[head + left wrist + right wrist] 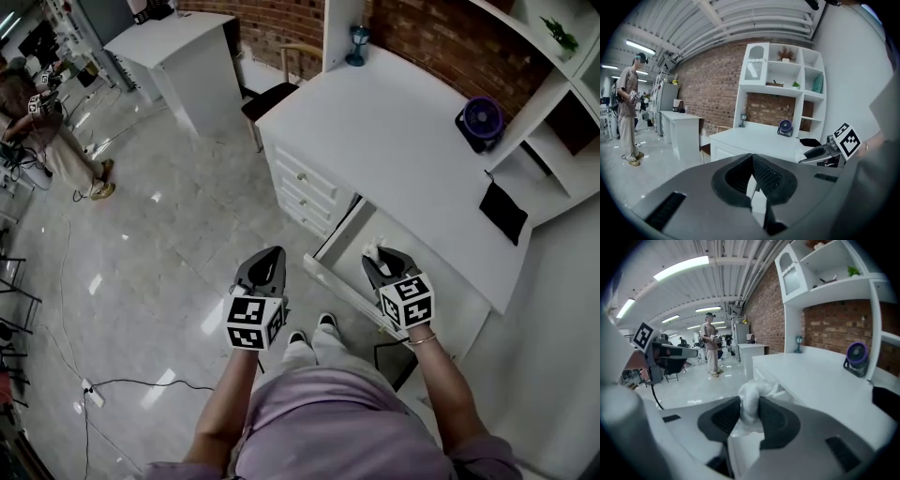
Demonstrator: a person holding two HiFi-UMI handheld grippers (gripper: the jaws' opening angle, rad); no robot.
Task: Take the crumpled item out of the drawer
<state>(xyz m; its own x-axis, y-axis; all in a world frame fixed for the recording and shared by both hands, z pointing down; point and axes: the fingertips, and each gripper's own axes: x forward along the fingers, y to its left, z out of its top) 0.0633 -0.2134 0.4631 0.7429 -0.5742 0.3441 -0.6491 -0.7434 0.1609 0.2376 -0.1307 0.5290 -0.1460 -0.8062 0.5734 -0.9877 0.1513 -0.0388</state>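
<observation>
an open lab hall: white desk point(394, 131), brick wall point(712, 84), floor cables point(150, 381), strip-lit ceiling point(740, 268).

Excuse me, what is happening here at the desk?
A person holds a gripper in each hand at a white desk whose drawer is open. The right gripper pinches a white crumpled item over the drawer. The left gripper is shut and empty, off to the side over the floor.

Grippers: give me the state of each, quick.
Left gripper: closed, empty.
Right gripper: closed on the crumpled item.
</observation>
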